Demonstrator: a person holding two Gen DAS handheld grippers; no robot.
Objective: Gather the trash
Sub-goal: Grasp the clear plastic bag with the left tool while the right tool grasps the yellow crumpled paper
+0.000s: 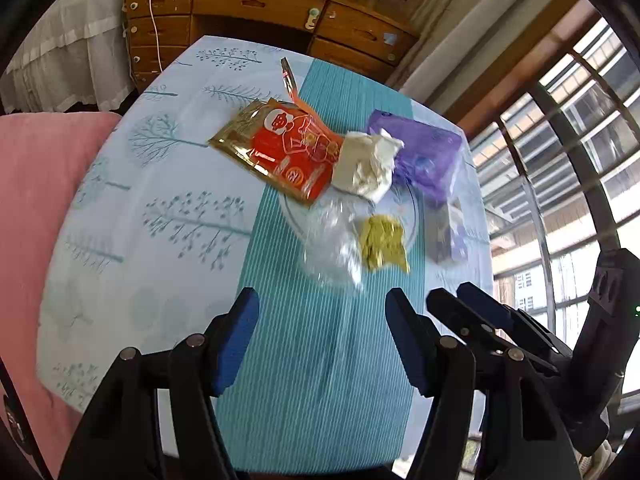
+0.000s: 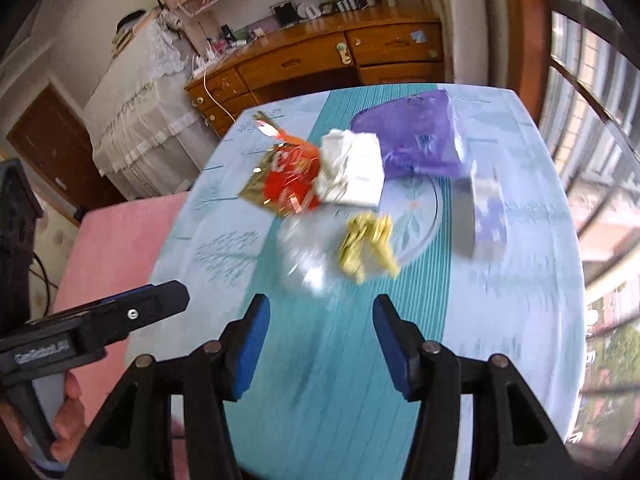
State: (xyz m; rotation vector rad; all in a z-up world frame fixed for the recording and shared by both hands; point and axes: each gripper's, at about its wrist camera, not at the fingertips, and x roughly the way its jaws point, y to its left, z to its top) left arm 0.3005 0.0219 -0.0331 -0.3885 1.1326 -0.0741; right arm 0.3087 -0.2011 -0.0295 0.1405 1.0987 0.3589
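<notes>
Trash lies around a clear glass plate (image 1: pixel 414 216) on the table: a red and gold wrapper (image 1: pixel 280 148), a crumpled white tissue (image 1: pixel 368 164), a yellow-green crumpled wrapper (image 1: pixel 382 242) and a clear plastic piece (image 1: pixel 332 240). A purple plastic bag (image 1: pixel 420 152) sits behind them. The right wrist view shows the same wrapper (image 2: pixel 288 180), tissue (image 2: pixel 352 168), yellow-green wrapper (image 2: pixel 368 244) and purple bag (image 2: pixel 416 136). My left gripper (image 1: pixel 320 340) hovers open over the teal runner, nothing between its fingers. My right gripper (image 2: pixel 316 344) is open and empty too, short of the trash.
A small grey and purple box (image 1: pixel 448 236) stands right of the plate. A pink cushion (image 1: pixel 40 208) lies left of the table. A wooden dresser (image 1: pixel 256 12) stands behind, windows on the right. The table (image 1: pixel 132 280) has a tree-patterned cloth.
</notes>
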